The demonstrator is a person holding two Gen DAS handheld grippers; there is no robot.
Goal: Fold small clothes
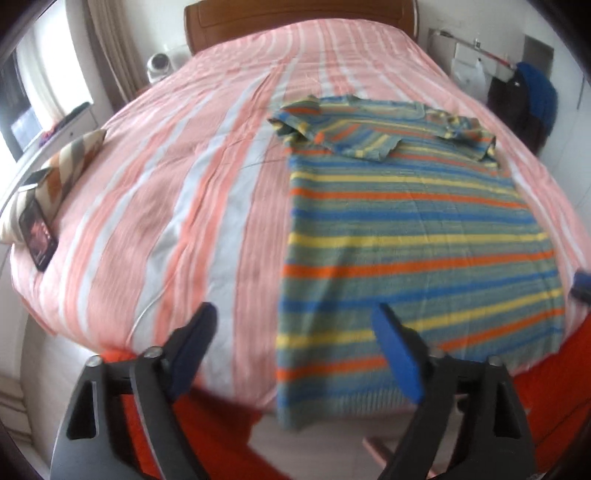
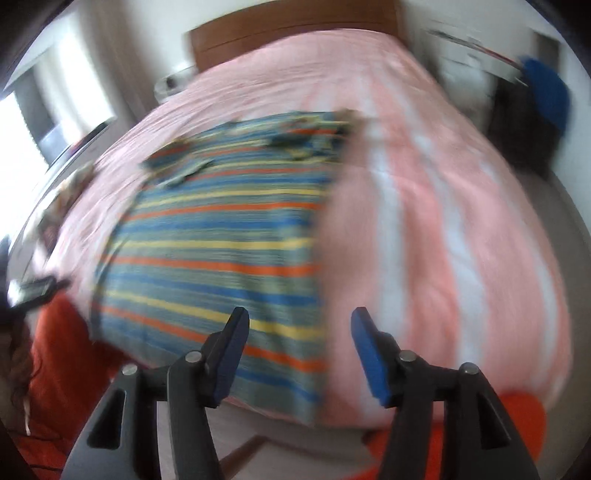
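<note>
A small shirt [image 1: 417, 236] with blue, yellow and orange stripes lies flat on the pink striped bedspread [image 1: 177, 192], hem toward me and both sleeves folded inward near the collar. My left gripper [image 1: 293, 310] hangs open above the shirt's lower left edge, with nothing between its blue pads. In the blurred right wrist view, the shirt [image 2: 221, 240] fills the left half. My right gripper [image 2: 300, 314] stands open over the shirt's lower right edge and holds nothing. A blue pad [image 1: 581, 286] of the right gripper shows at the far right of the left wrist view.
A dark phone [image 1: 37, 236] and a patterned cushion [image 1: 66, 162] lie at the bed's left edge. The wooden headboard [image 1: 295, 22] closes the far end. Dark and blue clothes [image 1: 532, 99] hang at the right wall. Orange cloth [image 1: 207, 424] shows below the near bed edge.
</note>
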